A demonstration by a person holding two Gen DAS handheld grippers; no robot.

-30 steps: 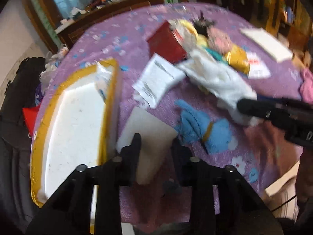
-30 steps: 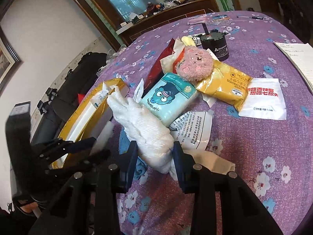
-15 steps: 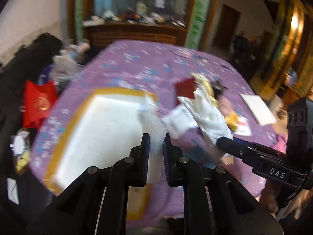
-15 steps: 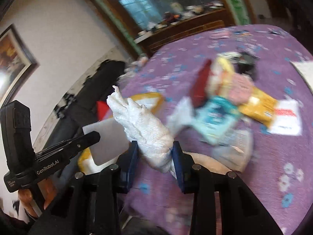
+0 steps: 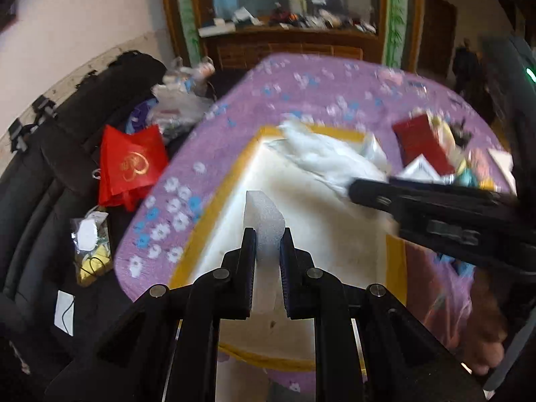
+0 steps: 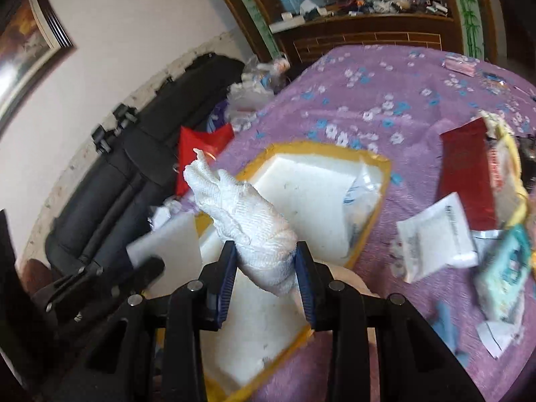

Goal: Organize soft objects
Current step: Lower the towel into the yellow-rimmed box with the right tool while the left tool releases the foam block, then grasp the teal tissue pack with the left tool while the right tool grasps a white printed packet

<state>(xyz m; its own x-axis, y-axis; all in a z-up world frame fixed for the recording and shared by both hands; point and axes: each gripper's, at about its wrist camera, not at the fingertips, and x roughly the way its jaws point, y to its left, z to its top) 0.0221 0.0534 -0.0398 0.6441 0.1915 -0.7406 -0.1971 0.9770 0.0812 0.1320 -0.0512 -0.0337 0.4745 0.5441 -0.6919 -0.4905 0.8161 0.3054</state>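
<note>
The left tongs were clamped on a white foam piece above the yellow-rimmed foam box. The right tongs gripped a white knitted glove over that box on the purple desk.

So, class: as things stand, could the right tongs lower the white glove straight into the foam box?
Probably yes. The right tongs grip the white glove above the foam box, whose open top looks unobstructed; the left tongs hold a foam piece off to the side.
</note>
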